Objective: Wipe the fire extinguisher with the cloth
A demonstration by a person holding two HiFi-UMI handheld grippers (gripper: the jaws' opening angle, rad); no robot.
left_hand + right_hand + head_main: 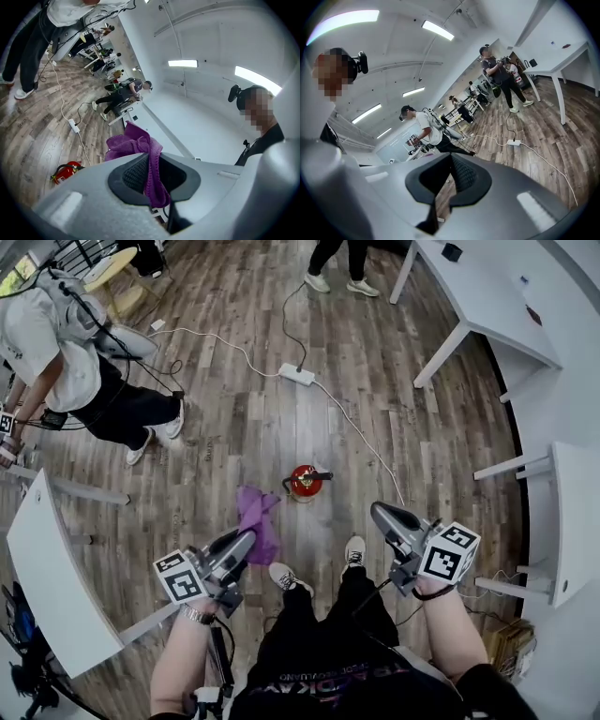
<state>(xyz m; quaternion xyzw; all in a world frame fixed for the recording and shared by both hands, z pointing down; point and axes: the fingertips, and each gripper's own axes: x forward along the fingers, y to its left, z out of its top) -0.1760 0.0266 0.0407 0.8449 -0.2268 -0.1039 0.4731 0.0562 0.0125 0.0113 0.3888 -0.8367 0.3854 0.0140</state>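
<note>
1. The left gripper has its jaws closed on a purple cloth; the cloth is pinched between the pads and bunches out past the tips.
2. The right gripper has its jaws together, with nothing between them.
3. The red fire extinguisher is on the wooden floor, in front of the person's shoes. In the head view it lies between the two grippers, near the cloth but apart from it.
4. Farther away, a white power strip with its cable lies on the floor.
5. Another person crouches at the left, and a white table stands at the upper right.
</note>
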